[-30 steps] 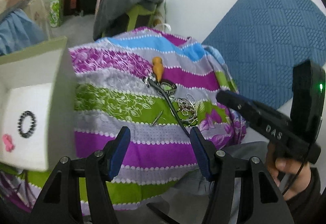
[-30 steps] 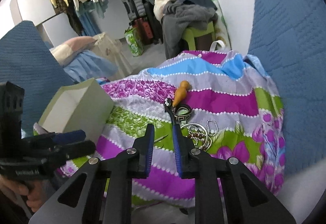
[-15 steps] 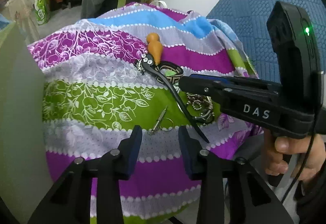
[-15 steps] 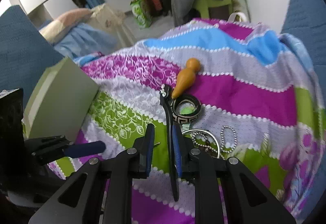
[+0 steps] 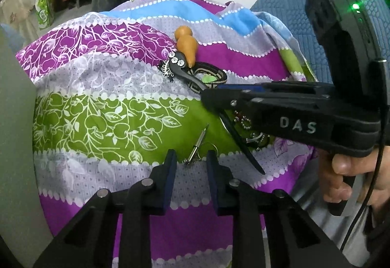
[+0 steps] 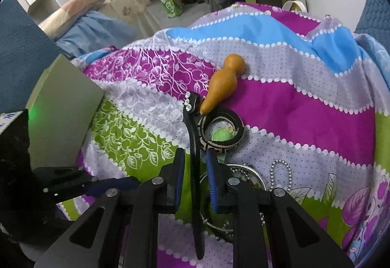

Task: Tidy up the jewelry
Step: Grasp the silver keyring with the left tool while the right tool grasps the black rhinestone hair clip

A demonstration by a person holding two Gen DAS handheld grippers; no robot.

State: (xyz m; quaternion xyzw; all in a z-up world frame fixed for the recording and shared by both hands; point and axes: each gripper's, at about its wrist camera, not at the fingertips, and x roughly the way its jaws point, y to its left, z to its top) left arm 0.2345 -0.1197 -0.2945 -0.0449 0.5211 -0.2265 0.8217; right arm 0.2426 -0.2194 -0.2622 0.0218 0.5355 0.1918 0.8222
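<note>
Jewelry lies scattered on a striped floral cloth (image 5: 102, 121): a small silver pin (image 5: 198, 143), a long black hair clip (image 6: 193, 170) with rhinestones at its end, a woven black-and-tan bangle (image 6: 219, 131) around a small green piece, silver hoops and bead chains (image 6: 280, 177), and an orange gourd-shaped charm (image 6: 223, 84). A pale green box (image 6: 61, 116) stands at the cloth's left edge.

The step in hand looks like a double pickup. The left tongs (image 5: 191, 165) are closing with the base of the silver pin between the pads, not yet pinched. The right tongs (image 6: 193, 179) stand narrowly apart with the hair clip running between the blades; neither pad visibly presses on it.

Next, each pair of tongs likely needs to finish closing squarely on its item and lift cleanly, without dragging the hoops just beside the clip, then carry toward the box.

The only readable writing is "DAS", in white letters on the side of the right tongs' body.
</note>
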